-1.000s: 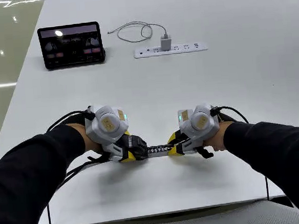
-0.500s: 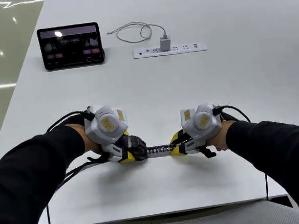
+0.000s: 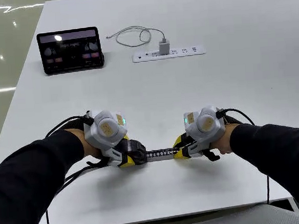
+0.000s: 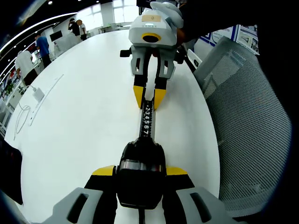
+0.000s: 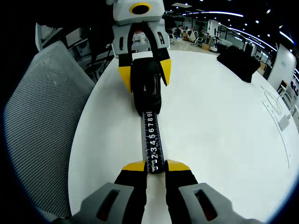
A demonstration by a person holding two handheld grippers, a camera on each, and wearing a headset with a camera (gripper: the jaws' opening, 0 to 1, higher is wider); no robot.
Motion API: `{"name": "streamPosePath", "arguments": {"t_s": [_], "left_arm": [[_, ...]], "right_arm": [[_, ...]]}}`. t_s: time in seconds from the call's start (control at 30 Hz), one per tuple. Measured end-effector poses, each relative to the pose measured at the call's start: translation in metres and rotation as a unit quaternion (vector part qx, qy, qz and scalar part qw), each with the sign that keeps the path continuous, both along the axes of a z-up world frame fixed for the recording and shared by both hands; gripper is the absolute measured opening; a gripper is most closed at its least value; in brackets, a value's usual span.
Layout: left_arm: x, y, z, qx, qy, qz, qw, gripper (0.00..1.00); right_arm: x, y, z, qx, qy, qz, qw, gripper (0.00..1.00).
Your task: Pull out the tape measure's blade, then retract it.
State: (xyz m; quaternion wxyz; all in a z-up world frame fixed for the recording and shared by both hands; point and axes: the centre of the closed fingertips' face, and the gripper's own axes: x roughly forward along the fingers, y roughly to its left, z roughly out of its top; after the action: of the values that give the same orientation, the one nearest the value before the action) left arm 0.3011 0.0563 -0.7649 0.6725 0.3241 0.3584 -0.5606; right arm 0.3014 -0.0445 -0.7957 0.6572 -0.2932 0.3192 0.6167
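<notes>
A black tape measure case [image 3: 137,152] lies near the table's front edge, and my left gripper [image 3: 127,157] is shut on it; the left gripper view has the case [image 4: 140,170] between my yellow-tipped jaws. A short length of white numbered blade [image 3: 161,153] runs from the case to my right gripper [image 3: 180,150], which is shut on the blade's end. In the right gripper view the blade [image 5: 150,144] leads from my gripper [image 5: 152,169] to the case [image 5: 145,86]. In the left gripper view the blade [image 4: 145,120] reaches the right gripper [image 4: 148,96].
A black tablet [image 3: 70,49] stands at the back left of the white table [image 3: 214,76]. A white power strip [image 3: 168,52] with a charger and coiled cable [image 3: 131,37] lies behind the middle. A grey mesh chair [image 4: 243,130] is at the table's near edge.
My right gripper has moved a little to the right, away from the case, and slightly more blade shows between the grippers. The head view has shifted.
</notes>
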Motion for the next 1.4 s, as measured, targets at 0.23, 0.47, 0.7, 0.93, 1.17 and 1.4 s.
{"name": "streamPosePath", "arguments": {"t_s": [0.23, 0.47, 0.7, 0.93, 1.17, 1.4], "left_arm": [[0.0, 0.0, 0.0, 0.001, 0.0, 0.0, 1.0, 0.33], [0.0, 0.0, 0.0, 0.001, 0.001, 0.0, 1.0, 0.33], [0.0, 0.0, 0.0, 0.001, 0.001, 0.0, 1.0, 0.33], [0.0, 0.0, -0.001, 0.0, 0.0, 0.0, 1.0, 0.33], [0.0, 0.0, 0.0, 0.001, 0.0, 0.0, 1.0, 0.33], [0.0, 0.0, 0.0, 0.0, 0.0, 0.001, 1.0, 0.33]], "right_arm": [[-0.001, -0.012, 0.0, -0.002, 0.0, -0.005, 1.0, 0.09], [-0.001, -0.018, -0.001, -0.005, -0.001, -0.006, 1.0, 0.09], [-0.001, -0.024, 0.0, -0.008, -0.004, -0.007, 0.9999, 0.09], [-0.003, -0.029, 0.0, -0.012, -0.01, 0.0, 0.9999, 0.09], [-0.003, -0.033, 0.0, -0.012, -0.009, 0.0, 0.9999, 0.09], [-0.002, -0.037, 0.0, -0.013, -0.007, -0.003, 0.9999, 0.09]]}}
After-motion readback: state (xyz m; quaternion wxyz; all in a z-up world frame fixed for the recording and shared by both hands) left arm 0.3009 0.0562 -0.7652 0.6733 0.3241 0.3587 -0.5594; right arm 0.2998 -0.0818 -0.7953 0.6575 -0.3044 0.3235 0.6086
